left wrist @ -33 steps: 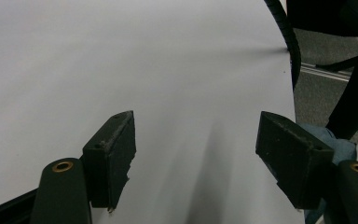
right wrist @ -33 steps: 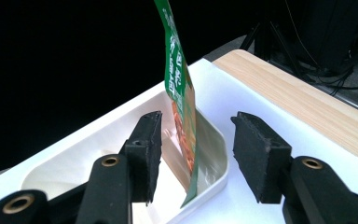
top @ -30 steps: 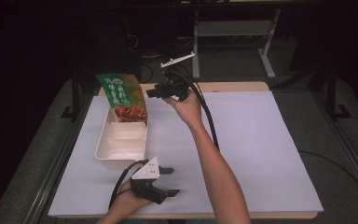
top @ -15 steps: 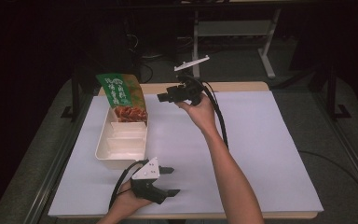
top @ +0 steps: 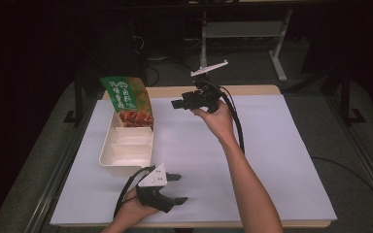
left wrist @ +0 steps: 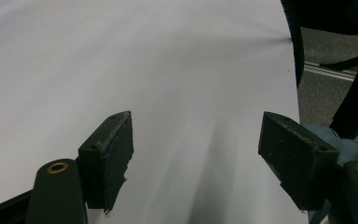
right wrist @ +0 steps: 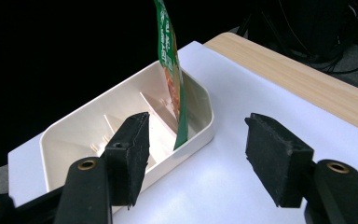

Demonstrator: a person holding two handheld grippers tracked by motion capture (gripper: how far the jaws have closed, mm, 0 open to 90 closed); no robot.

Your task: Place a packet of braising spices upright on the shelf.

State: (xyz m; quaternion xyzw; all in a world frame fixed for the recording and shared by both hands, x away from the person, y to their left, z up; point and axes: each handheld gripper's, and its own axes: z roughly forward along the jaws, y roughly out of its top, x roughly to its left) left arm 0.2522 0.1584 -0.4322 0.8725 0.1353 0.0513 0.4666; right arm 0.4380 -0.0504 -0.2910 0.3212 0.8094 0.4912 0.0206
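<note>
High view: green packet (top: 128, 103) upright in tray (top: 126, 156) far compartment; both tools released.

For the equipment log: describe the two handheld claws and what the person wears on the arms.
Both claws, left and right, are black with blocky rubber pads and brass-coloured pivot rivets. Each carries a grey three-cornered plate and trails a black cable. The forearms are bare, no sleeves visible.

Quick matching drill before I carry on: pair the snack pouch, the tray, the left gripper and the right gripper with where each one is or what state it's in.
Things:
1. snack pouch
2. tray
3. left gripper
4. right gripper

Places or states:
A. open, low at the near edge of the white sheet
B. cream, divided, on the sheet's left part
C. open, held up beside the pouch
D. green, standing in the tray's far end

Pairs: 1-D, 2-B, 3-A, 4-C
</note>
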